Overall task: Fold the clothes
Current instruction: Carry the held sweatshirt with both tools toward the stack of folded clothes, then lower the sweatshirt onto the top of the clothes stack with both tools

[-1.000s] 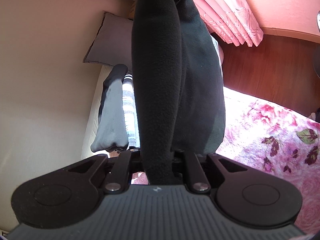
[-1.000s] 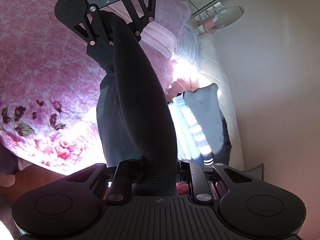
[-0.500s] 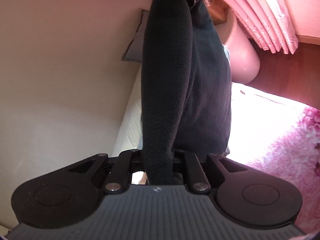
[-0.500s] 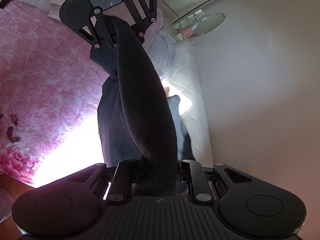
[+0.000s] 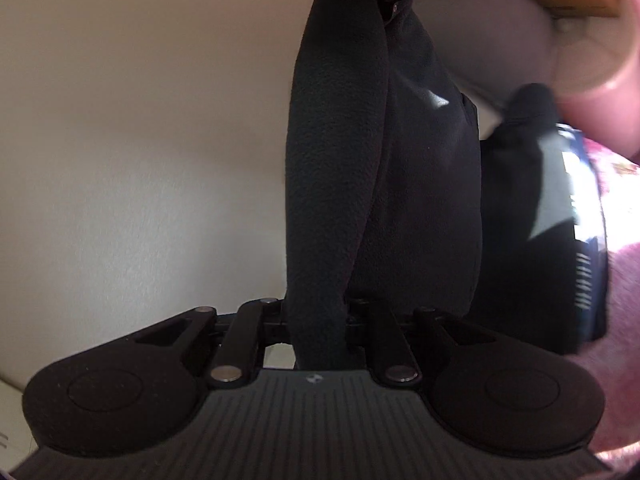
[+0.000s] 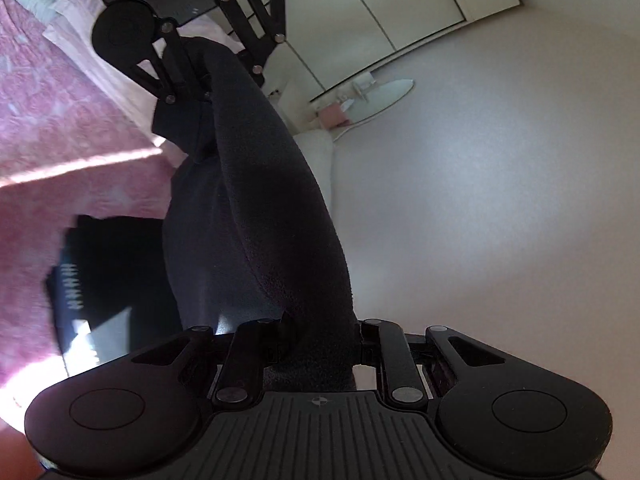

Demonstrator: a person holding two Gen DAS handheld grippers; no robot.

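Now the left gripper (image 5: 316, 332) and the right gripper (image 6: 320, 354) are both pinching the black fleece (image 5: 340, 152), jaws nearly shut on it. It is stretching straight between them and hanging above the pink bed (image 6: 60, 128), beside a dark folded pile (image 6: 108, 280).

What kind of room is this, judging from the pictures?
Most likely a bedroom: a pink bedspread covers a bed, tall white wardrobe doors stand behind, and a mirror hangs on the wall.
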